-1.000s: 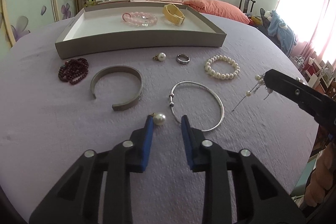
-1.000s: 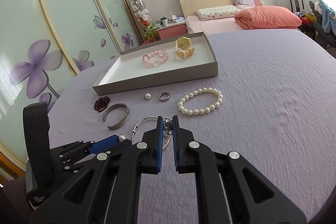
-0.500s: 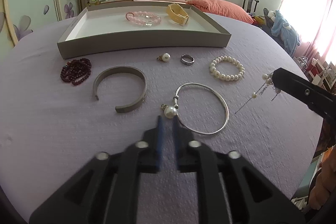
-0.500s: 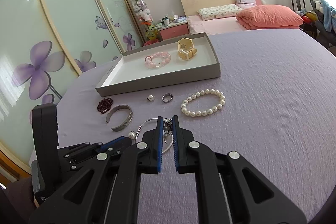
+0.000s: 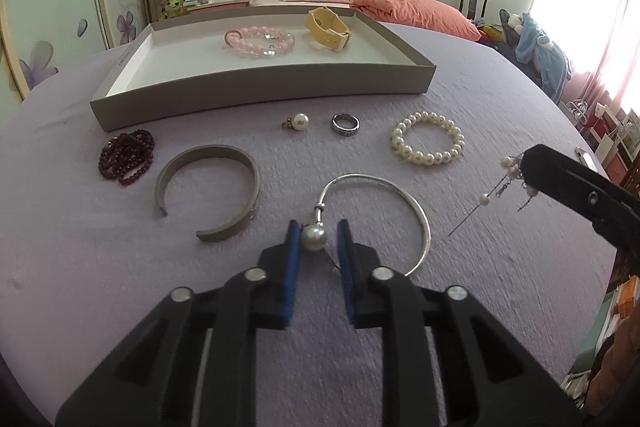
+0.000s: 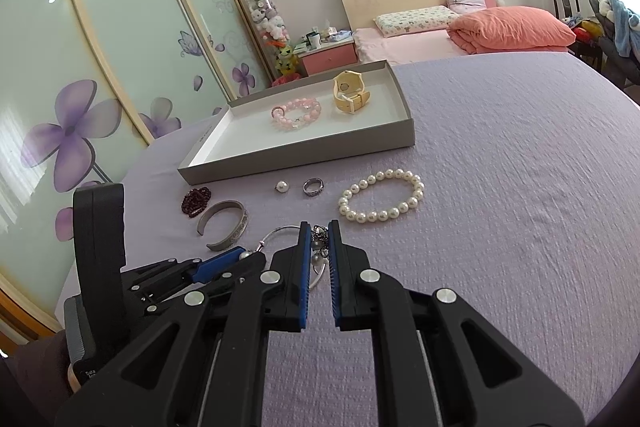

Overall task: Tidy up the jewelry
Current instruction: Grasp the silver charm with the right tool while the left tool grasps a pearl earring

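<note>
Blue-padded fingers of the left gripper [image 5: 314, 239], shut and short of it half a second ago, now stand narrowly apart around the round white pearl pendant [image 5: 314, 238], still on the lilac bedspread [image 5: 500, 107] beside the thin silver bangle [image 5: 384, 219]. The grasp is retried. The right gripper [image 6: 319, 245] still pinches the dangling pearl-and-chain earrings [image 5: 505, 183] aloft; the grey tray [image 5: 260, 95] awaits both.

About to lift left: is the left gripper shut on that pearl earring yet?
Not yet: open. The left gripper has blue pads either side of the pearl earring, with gaps showing on both sides.
</note>
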Available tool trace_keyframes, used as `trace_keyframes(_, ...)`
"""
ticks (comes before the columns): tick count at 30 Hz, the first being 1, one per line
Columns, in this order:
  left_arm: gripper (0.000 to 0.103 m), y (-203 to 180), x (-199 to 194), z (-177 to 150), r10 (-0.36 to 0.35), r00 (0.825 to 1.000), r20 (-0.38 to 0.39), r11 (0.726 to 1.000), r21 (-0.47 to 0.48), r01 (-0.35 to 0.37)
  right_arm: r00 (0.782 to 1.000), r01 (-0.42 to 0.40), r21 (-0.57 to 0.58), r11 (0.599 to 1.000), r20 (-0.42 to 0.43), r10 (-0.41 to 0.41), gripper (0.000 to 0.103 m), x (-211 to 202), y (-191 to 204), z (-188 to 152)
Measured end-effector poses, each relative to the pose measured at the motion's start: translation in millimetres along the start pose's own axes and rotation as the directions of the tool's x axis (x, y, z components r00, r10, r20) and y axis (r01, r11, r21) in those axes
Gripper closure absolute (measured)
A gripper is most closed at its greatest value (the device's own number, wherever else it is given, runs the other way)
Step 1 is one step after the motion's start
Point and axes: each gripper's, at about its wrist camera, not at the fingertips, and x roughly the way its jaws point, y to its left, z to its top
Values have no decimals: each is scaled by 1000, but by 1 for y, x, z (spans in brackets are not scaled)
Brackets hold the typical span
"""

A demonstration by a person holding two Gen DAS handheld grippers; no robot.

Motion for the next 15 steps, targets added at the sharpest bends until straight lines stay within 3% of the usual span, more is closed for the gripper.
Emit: trace_keyframes(15, 90, 24, -31, -5, -3, 999, 53, 999, -45, 5, 1000, -10, -9, 1000, 17, 11, 94, -4, 2, 5)
